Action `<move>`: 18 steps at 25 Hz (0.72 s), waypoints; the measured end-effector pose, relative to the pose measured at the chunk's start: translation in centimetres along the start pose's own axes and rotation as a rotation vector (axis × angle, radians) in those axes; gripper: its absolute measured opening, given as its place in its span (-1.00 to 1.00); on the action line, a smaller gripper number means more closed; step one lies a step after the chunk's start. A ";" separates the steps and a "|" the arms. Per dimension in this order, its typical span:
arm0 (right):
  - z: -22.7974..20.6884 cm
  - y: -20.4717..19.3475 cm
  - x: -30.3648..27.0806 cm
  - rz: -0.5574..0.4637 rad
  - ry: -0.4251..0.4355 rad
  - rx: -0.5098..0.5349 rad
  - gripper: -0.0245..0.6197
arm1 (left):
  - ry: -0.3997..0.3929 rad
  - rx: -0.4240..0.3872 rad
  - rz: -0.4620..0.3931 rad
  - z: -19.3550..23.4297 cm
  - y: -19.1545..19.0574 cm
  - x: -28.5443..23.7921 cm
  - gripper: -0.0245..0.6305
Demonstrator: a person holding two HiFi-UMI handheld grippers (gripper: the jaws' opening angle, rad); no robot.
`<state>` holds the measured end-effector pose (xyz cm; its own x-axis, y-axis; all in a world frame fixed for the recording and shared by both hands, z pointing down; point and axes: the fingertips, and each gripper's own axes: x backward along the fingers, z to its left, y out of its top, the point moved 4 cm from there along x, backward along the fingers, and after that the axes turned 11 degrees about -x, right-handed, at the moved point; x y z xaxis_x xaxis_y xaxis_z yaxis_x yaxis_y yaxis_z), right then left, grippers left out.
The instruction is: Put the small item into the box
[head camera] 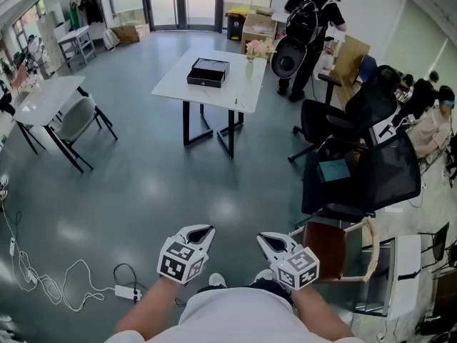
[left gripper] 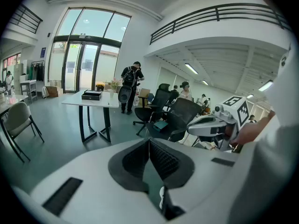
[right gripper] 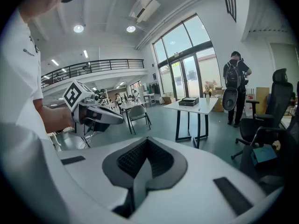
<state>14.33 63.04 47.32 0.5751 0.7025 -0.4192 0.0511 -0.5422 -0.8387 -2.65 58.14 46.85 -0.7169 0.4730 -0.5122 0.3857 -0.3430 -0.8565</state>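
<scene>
A black open box (head camera: 208, 72) lies on a white table (head camera: 178, 84) far ahead across the room; it also shows as the box (left gripper: 91, 95) and the box (right gripper: 188, 101) in the gripper views. A tiny dark item (head camera: 236, 101) lies near the table's front edge, too small to identify. My left gripper (head camera: 201, 234) and right gripper (head camera: 267, 240) are held close to my body, far from the table. In the left gripper view the gripper (left gripper: 149, 141) is shut with nothing in it. The right gripper (right gripper: 147, 140) looks the same, shut and empty.
A vase of flowers (head camera: 250, 51) stands on the table's far side. A person with a backpack (head camera: 308, 21) stands behind it. Black office chairs (head camera: 364, 163) crowd the right. A white table and chair (head camera: 61, 116) stand at left. A cable and power strip (head camera: 125, 290) lie on the floor.
</scene>
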 end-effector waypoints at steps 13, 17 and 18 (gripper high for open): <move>1.2 -0.3 -0.4 0.007 -0.013 0.017 -0.88 | -0.012 0.016 -0.017 0.5 -0.6 1.3 -0.87; 2.1 -0.4 -1.0 0.033 0.028 -0.005 -0.88 | -0.008 0.039 -0.003 1.1 -1.5 1.6 -0.87; 2.3 -0.3 -1.2 0.043 0.033 0.000 -0.88 | -0.011 0.048 0.004 1.2 -1.8 1.6 -0.87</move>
<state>11.74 63.42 47.30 0.6035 0.6629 -0.4431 0.0258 -0.5716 -0.8201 -5.16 58.50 47.66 -0.7216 0.4629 -0.5148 0.3602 -0.3840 -0.8502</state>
